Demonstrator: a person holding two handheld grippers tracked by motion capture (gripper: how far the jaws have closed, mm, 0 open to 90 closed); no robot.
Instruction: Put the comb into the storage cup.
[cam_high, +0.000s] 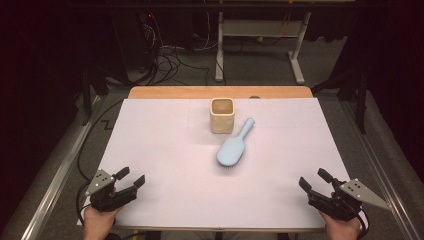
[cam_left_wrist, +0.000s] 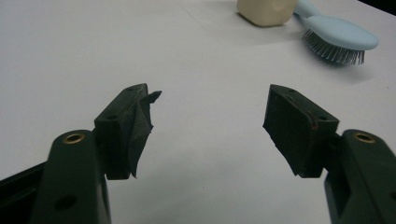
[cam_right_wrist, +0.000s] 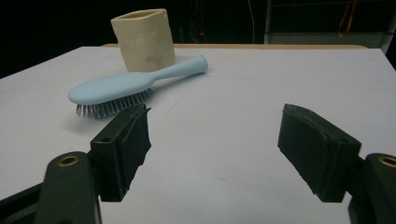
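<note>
Two grippers — left gripper (cam_high: 131, 178), right gripper (cam_high: 313, 180) — near edge, hairbrush (cam_high: 233, 146) well apart.

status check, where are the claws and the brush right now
Left claw open, near left edge of the table, empty. Right claw open, near right edge, empty. Blue hairbrush lies bristles down at mid-table, beside the cream cup. Nothing between claws and brush.
</note>
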